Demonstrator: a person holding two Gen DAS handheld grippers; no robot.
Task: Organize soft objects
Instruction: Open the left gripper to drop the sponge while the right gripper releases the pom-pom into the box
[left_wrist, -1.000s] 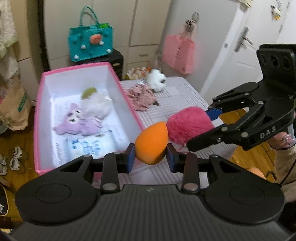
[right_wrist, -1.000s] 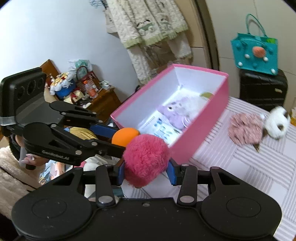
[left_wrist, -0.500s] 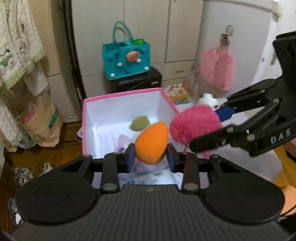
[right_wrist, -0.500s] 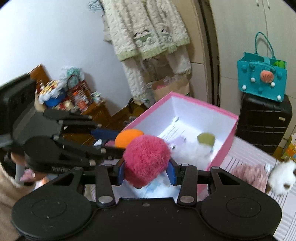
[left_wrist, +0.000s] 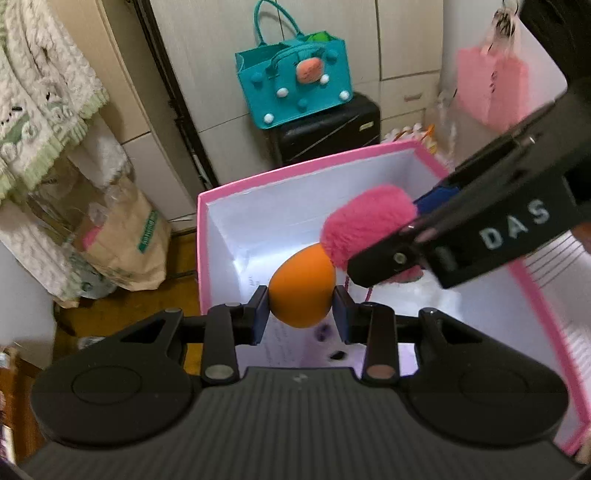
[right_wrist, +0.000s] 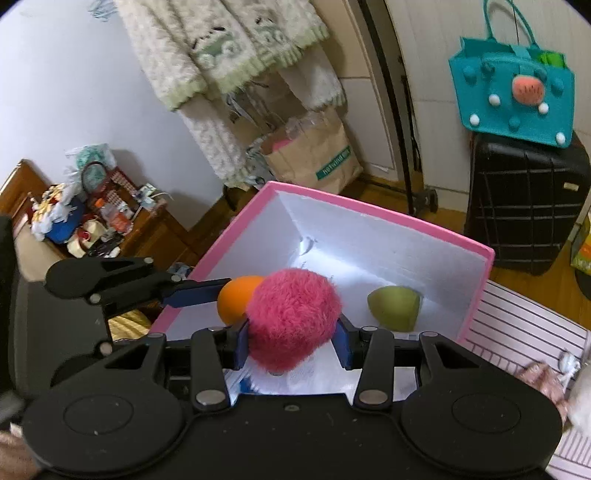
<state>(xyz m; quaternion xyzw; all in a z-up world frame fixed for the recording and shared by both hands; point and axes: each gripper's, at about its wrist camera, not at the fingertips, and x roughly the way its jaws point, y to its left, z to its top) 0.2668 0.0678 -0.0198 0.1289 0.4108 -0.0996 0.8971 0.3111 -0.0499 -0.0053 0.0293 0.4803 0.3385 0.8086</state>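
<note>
My left gripper (left_wrist: 300, 308) is shut on an orange egg-shaped sponge (left_wrist: 301, 286), held over the near end of the pink box (left_wrist: 295, 170) with white inner walls. Touching the sponge from the right is a fluffy pink pompom (left_wrist: 365, 223), held by my right gripper (left_wrist: 391, 251). In the right wrist view, the right gripper (right_wrist: 292, 341) is shut on the pink pompom (right_wrist: 291, 317) above the pink box (right_wrist: 369, 210). The orange sponge (right_wrist: 234, 299) sits just left of it in the left gripper (right_wrist: 221, 286). A green sponge (right_wrist: 394, 306) lies inside the box.
A teal felt bag (left_wrist: 295, 81) rests on a black suitcase (left_wrist: 328, 129) behind the box. A brown paper bag (left_wrist: 125, 236) stands on the wooden floor at left. On the striped table (right_wrist: 517, 321), a pinkish plush (right_wrist: 541, 376) lies at right. A cluttered wooden cabinet (right_wrist: 74, 218) is far left.
Both grippers have carried their items from beside the box to above its inside and sunk lower. The box now fills more of both views, and the green sponge appears closer.
</note>
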